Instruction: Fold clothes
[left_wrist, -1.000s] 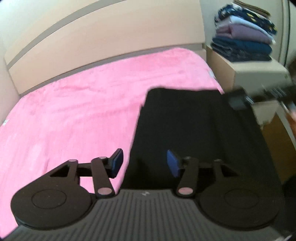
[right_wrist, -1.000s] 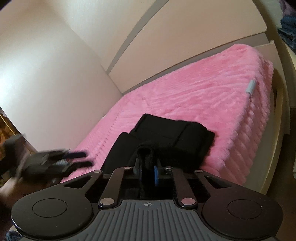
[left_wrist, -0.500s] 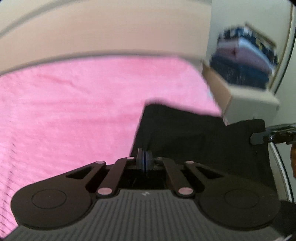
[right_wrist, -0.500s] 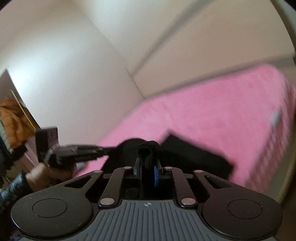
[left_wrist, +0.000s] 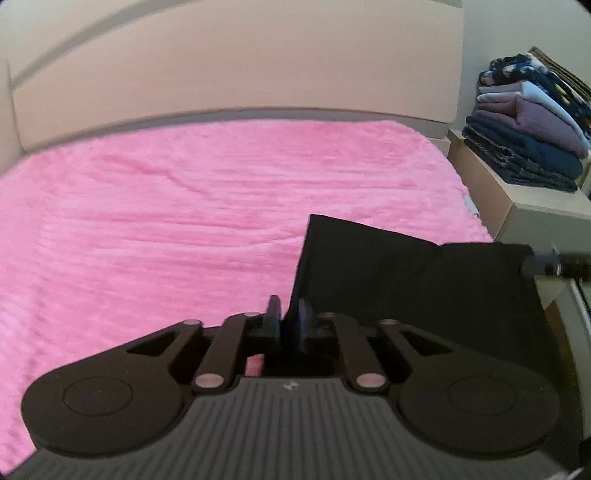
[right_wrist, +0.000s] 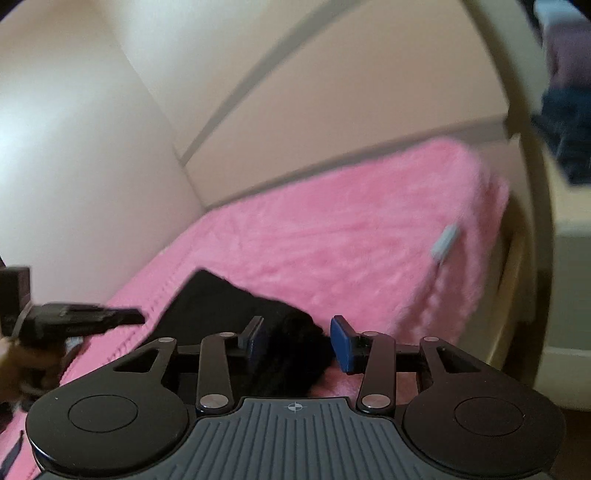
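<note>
At the near edge of the left wrist view, the left gripper (left_wrist: 289, 320) is seen with its blue pads almost together, having just opened a little, and the left edge of the folded black fabric garment (left_wrist: 413, 280) is caught in the narrow gap between them, so it is held clamped there. From that pinch the black garment is spread to the right and away, lying flat on the fluffy pink bed cover (left_wrist: 184, 221), with its far corner raised where the right gripper (left_wrist: 554, 258) is met at the picture's right edge. In the right wrist view, the right gripper (right_wrist: 295, 341) is shown with its jaws standing apart, having just been opened; a bunched fold of the black garment (right_wrist: 236, 314) is lying loose between the blue pads, nearer to the left one, and it is not pressed. Farther back, a stack of folded clothes (left_wrist: 532, 122) is set on a beige bedside cabinet (left_wrist: 535, 218), beside the beige headboard panel (left_wrist: 236, 59).
</note>
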